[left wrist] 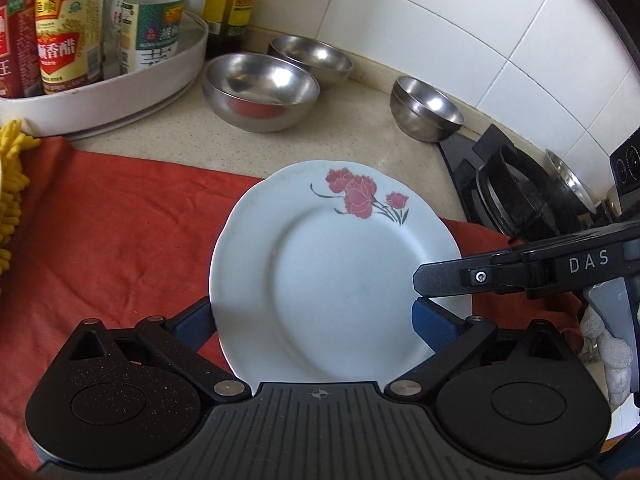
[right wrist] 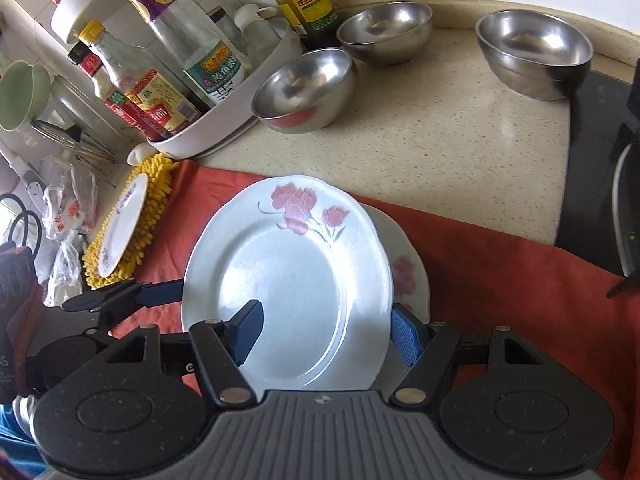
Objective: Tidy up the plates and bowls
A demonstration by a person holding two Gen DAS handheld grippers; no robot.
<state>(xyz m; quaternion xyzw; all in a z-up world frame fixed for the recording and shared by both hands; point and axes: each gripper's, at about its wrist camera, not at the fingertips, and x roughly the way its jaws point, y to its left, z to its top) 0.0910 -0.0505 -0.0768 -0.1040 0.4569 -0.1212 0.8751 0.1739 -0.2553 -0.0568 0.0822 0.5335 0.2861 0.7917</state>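
A white plate with red flowers (left wrist: 320, 272) (right wrist: 288, 280) hangs tilted over the red cloth (left wrist: 120, 220), above a second flowered plate (right wrist: 408, 276) lying on the cloth. My left gripper (left wrist: 316, 324) has a blue pad above and a blue pad below the plate's near rim. My right gripper (right wrist: 324, 332) does the same at the plate's right rim and shows in the left wrist view (left wrist: 440, 280). Three steel bowls (left wrist: 260, 92) (left wrist: 310, 58) (left wrist: 426, 108) stand on the counter behind. A third plate (right wrist: 122, 224) lies on a yellow mat (right wrist: 148, 200).
A white tray of sauce bottles (left wrist: 100, 80) stands at the back left. A black gas stove (left wrist: 516, 192) with a pot lid is at the right. Plastic bags and scissors (right wrist: 24, 224) lie at the far left. The tiled wall (left wrist: 440, 20) bounds the counter.
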